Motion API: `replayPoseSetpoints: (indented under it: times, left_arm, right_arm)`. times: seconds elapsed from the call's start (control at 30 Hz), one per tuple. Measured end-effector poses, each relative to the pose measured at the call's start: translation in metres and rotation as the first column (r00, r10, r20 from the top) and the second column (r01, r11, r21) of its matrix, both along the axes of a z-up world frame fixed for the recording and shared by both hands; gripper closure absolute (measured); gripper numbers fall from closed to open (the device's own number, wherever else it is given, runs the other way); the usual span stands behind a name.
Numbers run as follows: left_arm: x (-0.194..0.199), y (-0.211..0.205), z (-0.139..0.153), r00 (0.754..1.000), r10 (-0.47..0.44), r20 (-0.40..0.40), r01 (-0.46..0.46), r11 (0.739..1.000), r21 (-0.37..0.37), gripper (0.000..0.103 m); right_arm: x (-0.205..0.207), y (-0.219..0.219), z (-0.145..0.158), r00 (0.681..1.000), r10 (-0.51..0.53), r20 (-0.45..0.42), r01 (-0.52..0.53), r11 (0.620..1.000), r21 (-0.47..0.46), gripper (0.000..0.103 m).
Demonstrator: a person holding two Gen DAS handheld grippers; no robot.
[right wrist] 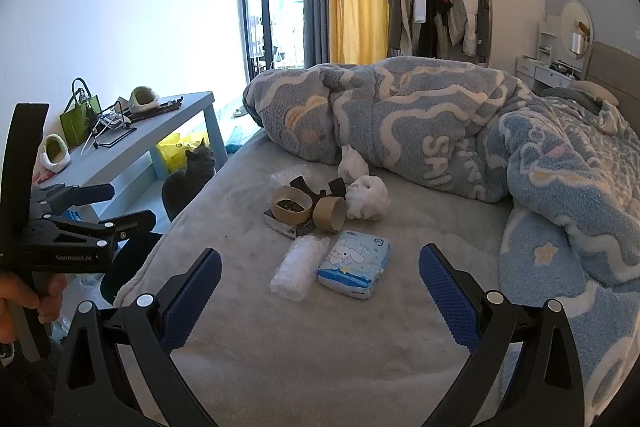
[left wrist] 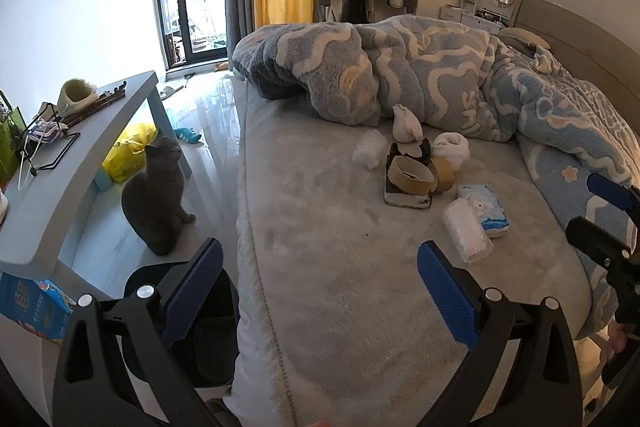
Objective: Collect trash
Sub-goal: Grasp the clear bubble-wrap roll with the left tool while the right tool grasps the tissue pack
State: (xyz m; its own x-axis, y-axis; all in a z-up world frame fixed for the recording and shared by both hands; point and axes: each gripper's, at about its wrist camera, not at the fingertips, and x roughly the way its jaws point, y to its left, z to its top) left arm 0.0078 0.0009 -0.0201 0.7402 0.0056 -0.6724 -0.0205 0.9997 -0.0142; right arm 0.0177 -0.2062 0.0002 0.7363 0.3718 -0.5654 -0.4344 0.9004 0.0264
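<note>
Both hand-held grippers wide open, empty: left hand-held gripper (left wrist: 318, 291), right hand-held gripper (right wrist: 320, 293).

Both cameras sit low behind their own blue-padded fingers and look across the bed (right wrist: 280, 347) toward the window wall. The left wrist view stands near the bed's left edge, taking in the floor, the cat (left wrist: 154, 195) and the grey worktop (left wrist: 80, 147) beside it. The right wrist view sits further right, more squarely over the mattress. Both share the litter pile (right wrist: 320, 211), the rumpled quilt (left wrist: 400, 75) and the clothes rack
</note>
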Motion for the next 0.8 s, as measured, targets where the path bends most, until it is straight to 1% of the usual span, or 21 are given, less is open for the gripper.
replayPoseSetpoints:
  times: [0.17, 0.37, 0.43, 0.47, 0.5, 0.53, 0.63, 0.73, 0.8]
  left_arm:
    - [0.001, -0.001, -0.003, 1.0, -0.016, -0.005, 0.016, 1.0, -0.004, 0.004]
    - [0.004, -0.008, -0.005, 0.998, -0.067, 0.007, 0.067, 0.998, -0.018, 0.005]
    - [0.007, -0.011, -0.006, 0.996, -0.084, 0.002, 0.084, 0.996, -0.033, 0.005]
    - [0.009, -0.013, -0.006, 0.996, -0.093, 0.002, 0.093, 0.995, -0.044, 0.005]
    - [0.01, -0.014, -0.006, 0.995, -0.102, 0.004, 0.102, 0.993, -0.054, 0.006]
    - [0.012, -0.017, -0.006, 0.993, -0.114, 0.007, 0.114, 0.992, -0.062, 0.008]
    - [0.019, -0.03, -0.01, 0.987, -0.161, 0.001, 0.161, 0.984, -0.07, 0.016]
    - [0.026, -0.045, -0.018, 0.978, -0.205, -0.03, 0.203, 0.978, -0.05, 0.022]
    - [0.03, -0.053, -0.023, 0.973, -0.227, -0.05, 0.225, 0.973, -0.052, 0.023]
  right_arm:
    - [0.001, -0.001, 0.0, 1.0, 0.007, -0.006, -0.007, 1.0, -0.006, 0.003]
    - [0.009, -0.006, -0.003, 1.0, 0.004, -0.031, -0.004, 1.0, -0.022, 0.003]
    - [0.012, -0.009, -0.005, 0.999, -0.001, -0.042, 0.0, 1.0, -0.027, 0.003]
    - [0.015, -0.01, -0.007, 0.999, -0.003, -0.049, 0.002, 1.0, -0.028, 0.004]
    - [0.018, -0.012, -0.008, 0.998, -0.004, -0.056, 0.002, 1.0, -0.026, 0.007]
    - [0.02, -0.013, -0.009, 0.998, -0.003, -0.064, 0.001, 1.0, -0.026, 0.009]
    - [0.03, -0.018, -0.013, 0.996, -0.01, -0.088, 0.007, 0.999, -0.031, 0.019]
    - [0.038, -0.022, -0.017, 0.994, -0.013, -0.109, 0.009, 0.999, -0.038, 0.02]
    - [0.042, -0.025, -0.019, 0.992, -0.015, -0.124, 0.01, 0.999, -0.037, 0.02]
